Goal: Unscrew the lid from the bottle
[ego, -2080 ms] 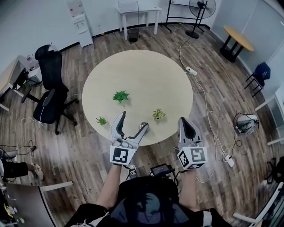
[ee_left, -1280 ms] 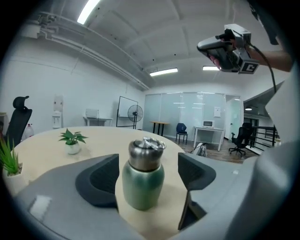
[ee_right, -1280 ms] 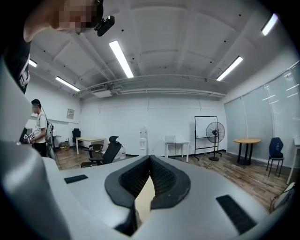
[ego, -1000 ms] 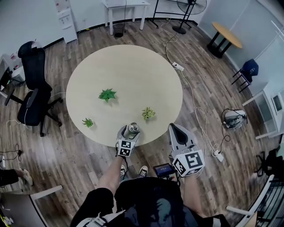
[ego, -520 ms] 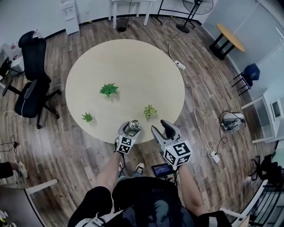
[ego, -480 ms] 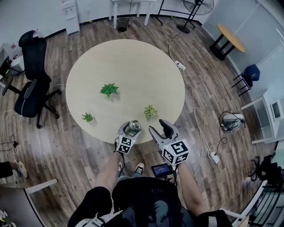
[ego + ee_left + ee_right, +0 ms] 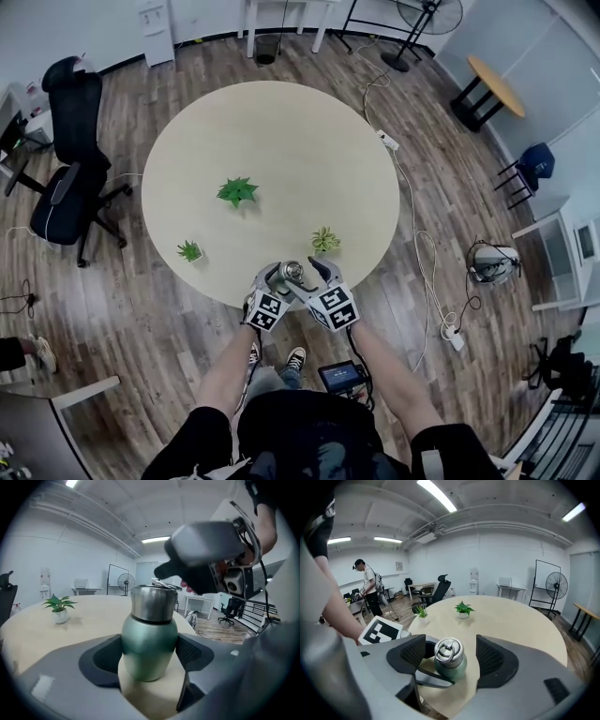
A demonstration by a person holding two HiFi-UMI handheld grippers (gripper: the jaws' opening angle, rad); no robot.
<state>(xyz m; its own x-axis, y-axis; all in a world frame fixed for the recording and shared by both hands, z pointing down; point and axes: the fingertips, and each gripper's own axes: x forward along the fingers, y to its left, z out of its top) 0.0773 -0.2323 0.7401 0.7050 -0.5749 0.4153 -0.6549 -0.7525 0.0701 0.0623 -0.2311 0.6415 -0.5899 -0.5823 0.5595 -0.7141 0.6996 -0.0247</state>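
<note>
green bottle (image 7: 149, 637) clamped in the left gripper (image 7: 149, 657), its lid (image 7: 151, 603) between the right gripper (image 7: 451, 654)'s just-opened jaws, awaits their closing to twist.

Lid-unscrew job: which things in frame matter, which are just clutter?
In the job:
bottle, clamped by the left gripper
lid, on the bottle
right gripper, jaws have just been opening, apart either side of the lid, not touching

Lying about:
potted plants on the table
office chair
fan

Bottle (image 7: 293, 271) body mostly hidden from above
</note>
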